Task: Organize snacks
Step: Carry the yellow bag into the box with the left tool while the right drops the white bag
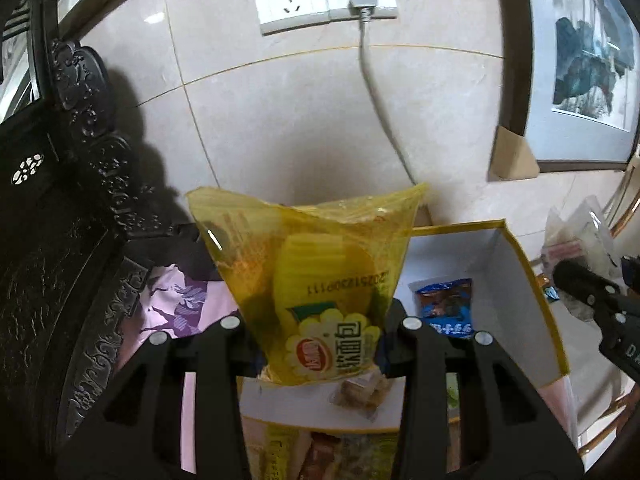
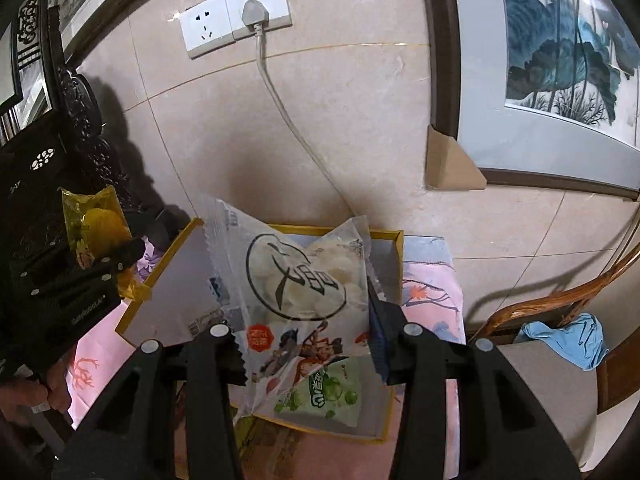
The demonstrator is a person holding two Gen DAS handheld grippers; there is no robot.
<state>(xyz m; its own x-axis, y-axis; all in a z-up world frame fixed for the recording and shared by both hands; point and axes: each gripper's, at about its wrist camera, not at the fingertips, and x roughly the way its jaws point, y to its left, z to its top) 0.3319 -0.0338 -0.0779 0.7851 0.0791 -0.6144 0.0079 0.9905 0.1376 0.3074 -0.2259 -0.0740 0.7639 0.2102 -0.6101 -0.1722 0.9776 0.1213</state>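
My left gripper (image 1: 318, 354) is shut on a yellow bread packet (image 1: 316, 280), held upright above a white box with yellow rims (image 1: 516, 280). The same packet (image 2: 98, 228) and left gripper (image 2: 116, 264) show at the left of the right wrist view. My right gripper (image 2: 306, 356) is shut on a clear white bun packet (image 2: 296, 276) over the same box (image 2: 172, 292). Inside the box lie a blue snack packet (image 1: 446, 306), a small brown snack (image 1: 360, 396) and a green candy packet (image 2: 324, 396).
The box sits on a pink patterned cloth (image 2: 428, 300) against a tiled wall with a socket and grey cable (image 1: 372, 92). Dark carved furniture (image 1: 60, 240) stands at the left. A framed painting (image 2: 560, 60) leans at the right, near a wooden chair with a blue cloth (image 2: 560, 340).
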